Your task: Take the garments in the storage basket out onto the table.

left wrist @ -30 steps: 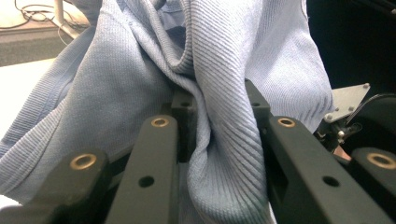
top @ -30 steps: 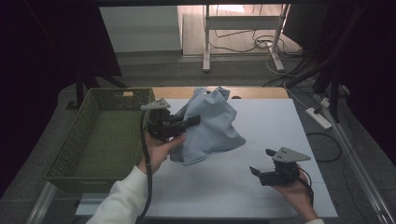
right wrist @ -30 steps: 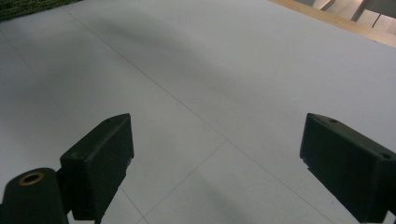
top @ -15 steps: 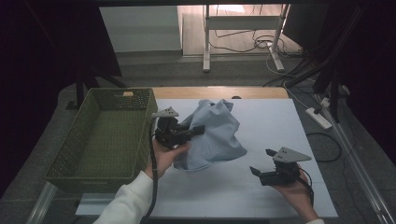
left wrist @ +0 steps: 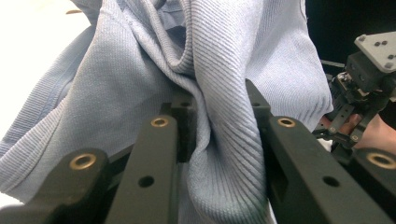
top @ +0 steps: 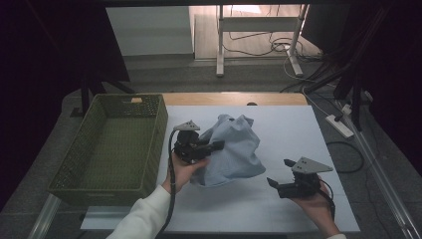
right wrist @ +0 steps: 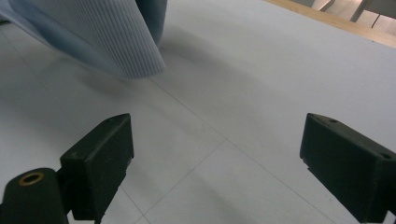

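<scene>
Since the earlier frames the left claw [top: 215, 145] has come down and drifted a bit toward the middle of the high view, and the blue cloth [top: 234, 152] came with it: it was bunched up higher and closer to the top edge of the white surface [top: 298, 129] before, now it sags lower with its bottom edge down on the surface. The right claw [top: 276, 181] hasn't budged, same spot at lower right.

Left claw is pinching the cloth. In the left gripper view you can see a thick ribbed fold [left wrist: 224, 140] squeezed between the two black jaws, with the rest of the fabric billowing across the upper part of that frame. The other hand and its claw peek in at the right edge there.

Right claw is spread wide with nothing in it. In the right gripper view its jaws sit in the lower left and lower right corners with bare surface between them, and a corner of the cloth [right wrist: 116, 42] hangs in the upper left, well apart from them.

The cloth sits in the centre of the high view, just right of the green basket [top: 89, 149], which takes up the left side.
</scene>
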Demonstrator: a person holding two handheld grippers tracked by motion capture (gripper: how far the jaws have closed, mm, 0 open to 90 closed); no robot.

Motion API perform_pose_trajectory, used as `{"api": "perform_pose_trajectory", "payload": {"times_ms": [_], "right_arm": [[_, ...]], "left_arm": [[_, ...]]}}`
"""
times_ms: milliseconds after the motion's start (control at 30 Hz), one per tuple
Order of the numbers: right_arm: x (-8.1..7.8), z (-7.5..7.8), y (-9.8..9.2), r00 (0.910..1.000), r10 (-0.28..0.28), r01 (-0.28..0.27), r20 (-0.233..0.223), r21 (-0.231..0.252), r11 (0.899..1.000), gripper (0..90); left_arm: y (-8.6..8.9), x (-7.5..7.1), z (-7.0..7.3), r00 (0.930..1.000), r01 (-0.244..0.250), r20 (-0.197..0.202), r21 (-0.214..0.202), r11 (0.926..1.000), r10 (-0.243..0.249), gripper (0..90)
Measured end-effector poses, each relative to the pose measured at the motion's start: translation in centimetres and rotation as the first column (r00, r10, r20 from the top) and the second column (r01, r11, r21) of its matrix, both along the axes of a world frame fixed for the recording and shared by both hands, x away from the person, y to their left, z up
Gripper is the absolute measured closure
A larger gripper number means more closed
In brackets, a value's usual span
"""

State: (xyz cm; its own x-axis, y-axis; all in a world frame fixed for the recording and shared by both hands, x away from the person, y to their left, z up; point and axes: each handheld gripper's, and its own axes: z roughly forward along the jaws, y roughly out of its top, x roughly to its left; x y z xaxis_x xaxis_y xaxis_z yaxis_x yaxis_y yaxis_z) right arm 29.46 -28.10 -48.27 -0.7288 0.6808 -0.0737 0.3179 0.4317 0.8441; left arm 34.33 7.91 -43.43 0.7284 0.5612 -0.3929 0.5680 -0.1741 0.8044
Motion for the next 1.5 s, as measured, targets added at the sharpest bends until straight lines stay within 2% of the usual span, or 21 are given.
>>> {"api": "perform_pose_trajectory", "payload": {"times_ms": [200, 367, 467, 933, 1033, 1067, 1167, 1200, 1367, 1500], "right_arm": [[0.0, 0.0, 0.1, 0.9999, 0.011, -0.011, 0.001, 0.002, 1.000, 10.1], [-0.1, -0.1, 0.0, 0.9998, 0.020, -0.020, -0.003, 0.007, 1.000, 10.1], [-0.2, -0.1, -0.1, 0.9996, 0.026, -0.026, -0.007, 0.011, 1.000, 10.1], [-0.2, -0.1, -0.1, 0.9995, 0.031, -0.031, -0.002, 0.016, 0.999, 10.1], [-0.2, -0.1, -0.1, 0.9996, 0.030, -0.030, -0.002, 0.015, 0.999, 10.1], [-0.2, -0.1, -0.1, 0.9995, 0.031, -0.031, -0.003, 0.015, 0.999, 10.1], [-0.2, -0.1, -0.1, 0.9996, 0.027, -0.027, -0.002, 0.012, 1.000, 10.1], [-0.2, -0.1, -0.1, 0.9996, 0.027, -0.027, -0.003, 0.012, 1.000, 10.1], [-0.2, -0.2, 0.0, 0.9996, 0.028, -0.028, -0.001, 0.012, 1.000, 10.1], [-0.2, -0.1, 0.0, 0.9996, 0.028, -0.028, 0.003, 0.014, 1.000, 10.1]], "left_arm": [[-1.4, 0.9, -1.2, 0.9994, 0.011, -0.034, 0.029, 0.9995, -0.010, 73.0], [-2.8, 1.7, -2.9, 0.9969, 0.021, -0.077, 0.066, 0.9976, -0.016, 72.4], [-3.2, 2.0, -3.5, 0.9949, 0.024, -0.100, 0.063, 0.9977, -0.018, 72.3], [-3.7, 2.4, -4.1, 0.9937, 0.024, -0.111, 0.077, 0.9968, -0.016, 69.6], [-3.6, 2.4, -4.0, 0.9934, 0.024, -0.113, 0.068, 0.9974, -0.017, 63.2], [-3.5, 2.4, -3.9, 0.9933, 0.019, -0.115, 0.057, 0.9982, -0.012, 58.6], [-2.9, 2.2, -3.3, 0.9948, -0.003, -0.101, 0.028, 0.9996, 0.006, 36.7], [-2.6, 2.1, -3.1, 0.9954, -0.013, -0.094, 0.018, 0.9997, 0.015, 34.1], [-1.1, 1.4, -2.3, 0.9969, -0.009, -0.079, -0.002, 1.0000, 0.009, 29.1], [-0.2, 0.4, -2.0, 0.9982, 0.003, -0.059, 0.009, 1.0000, -0.002, 29.1]]}}
